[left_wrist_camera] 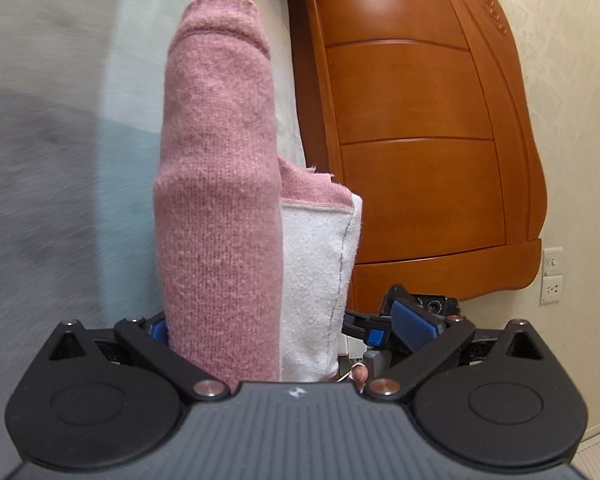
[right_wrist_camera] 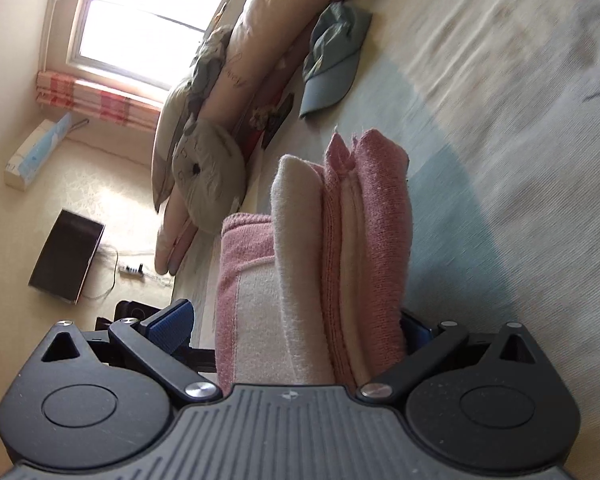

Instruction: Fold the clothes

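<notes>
Left wrist: both tongs straddle folded pink-and-white sweater.

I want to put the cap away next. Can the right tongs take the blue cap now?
Probably not yet: the right tongs are filled by the folded pink and white garment; the blue cap lies beyond it on the bed.

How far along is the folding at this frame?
Done: the pink and white sweater is already a thick, multi-layer bundle. In hand: it sits between the open jaws of both the left gripper and the right gripper, over the bed; neither pinches it. Left: setting it down. A blue cap lies unfolded.
</notes>
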`<state>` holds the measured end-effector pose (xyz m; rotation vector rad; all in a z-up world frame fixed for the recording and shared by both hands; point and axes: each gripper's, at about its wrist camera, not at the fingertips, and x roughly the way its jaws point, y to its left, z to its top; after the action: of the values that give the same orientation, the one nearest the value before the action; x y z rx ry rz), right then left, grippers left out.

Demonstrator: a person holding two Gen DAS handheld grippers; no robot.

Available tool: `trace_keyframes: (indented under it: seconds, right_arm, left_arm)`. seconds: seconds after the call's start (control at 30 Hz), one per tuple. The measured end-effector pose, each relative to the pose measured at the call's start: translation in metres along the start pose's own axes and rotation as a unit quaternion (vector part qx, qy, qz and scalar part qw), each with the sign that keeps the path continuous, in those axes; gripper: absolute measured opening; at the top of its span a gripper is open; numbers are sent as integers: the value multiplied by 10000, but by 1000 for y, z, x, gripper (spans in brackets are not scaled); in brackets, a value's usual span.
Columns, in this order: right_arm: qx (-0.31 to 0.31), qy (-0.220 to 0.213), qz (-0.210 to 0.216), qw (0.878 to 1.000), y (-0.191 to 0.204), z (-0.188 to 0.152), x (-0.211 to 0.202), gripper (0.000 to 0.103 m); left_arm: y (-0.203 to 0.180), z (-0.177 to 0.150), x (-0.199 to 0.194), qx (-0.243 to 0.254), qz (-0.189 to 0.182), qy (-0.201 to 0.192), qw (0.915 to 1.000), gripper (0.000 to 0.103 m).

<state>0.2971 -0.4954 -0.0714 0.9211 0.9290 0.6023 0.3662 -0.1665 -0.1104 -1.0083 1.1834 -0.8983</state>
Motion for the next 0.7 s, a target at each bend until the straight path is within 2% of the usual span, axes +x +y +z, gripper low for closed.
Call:
trace_keyframes:
  seconds: [0.17,0.47,0.7]
  right_arm:
    - [24,-294,-304,9991,-18,33,-29,103]
    - [-29,-785,-785,9938,-45,93,-75,103]
    - [191,-1019,-967,9899,-84,124,-88,103]
  left_arm:
    - [-9,23,54,48,-122,222,9997,101]
    - [1,36,120,-40,-460,336,9984,101]
    - [23,35,145,-202,-319,240,9990,101]
